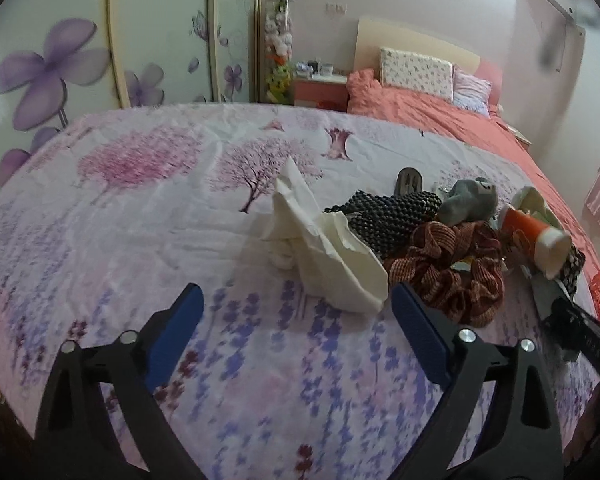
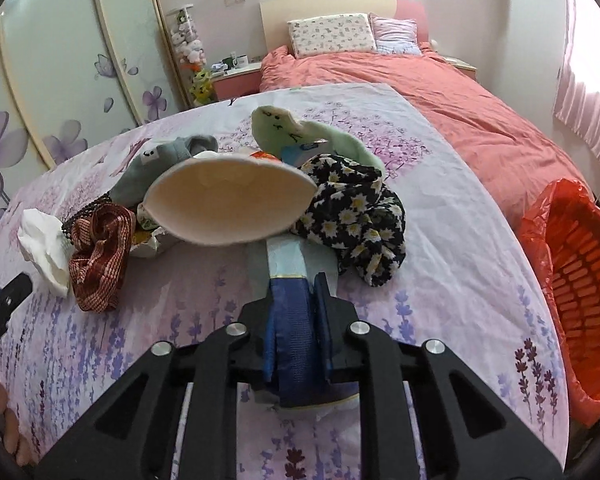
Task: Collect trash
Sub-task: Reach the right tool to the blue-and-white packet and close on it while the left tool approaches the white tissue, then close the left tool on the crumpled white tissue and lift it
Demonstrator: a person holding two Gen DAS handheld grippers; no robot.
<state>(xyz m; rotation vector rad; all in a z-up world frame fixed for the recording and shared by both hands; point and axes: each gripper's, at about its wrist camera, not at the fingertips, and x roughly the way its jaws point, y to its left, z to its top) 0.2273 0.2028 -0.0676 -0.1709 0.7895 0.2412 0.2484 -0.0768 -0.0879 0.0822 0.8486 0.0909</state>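
My right gripper [image 2: 300, 300] is shut on a crushed paper cup [image 2: 230, 202], whose flattened cream mouth faces the camera above the floral sheet; the cup also shows in the left wrist view [image 1: 540, 236] with an orange side. My left gripper [image 1: 296, 304] is open and empty, low over the sheet, just short of a crumpled white tissue [image 1: 320, 252]. The tissue also shows in the right wrist view [image 2: 46, 246], at the left. An orange bin with a red bag liner [image 2: 576, 280] stands beside the bed at the right.
A pile lies on the sheet [image 1: 140, 240]: a brown scrunchie [image 1: 448, 276], black beaded item [image 1: 392, 212], grey plush [image 1: 468, 200], daisy-print cloth [image 2: 360, 216], green plush [image 2: 296, 132]. Beyond are a pink duvet [image 2: 440, 92], pillows, nightstand and wardrobe doors.
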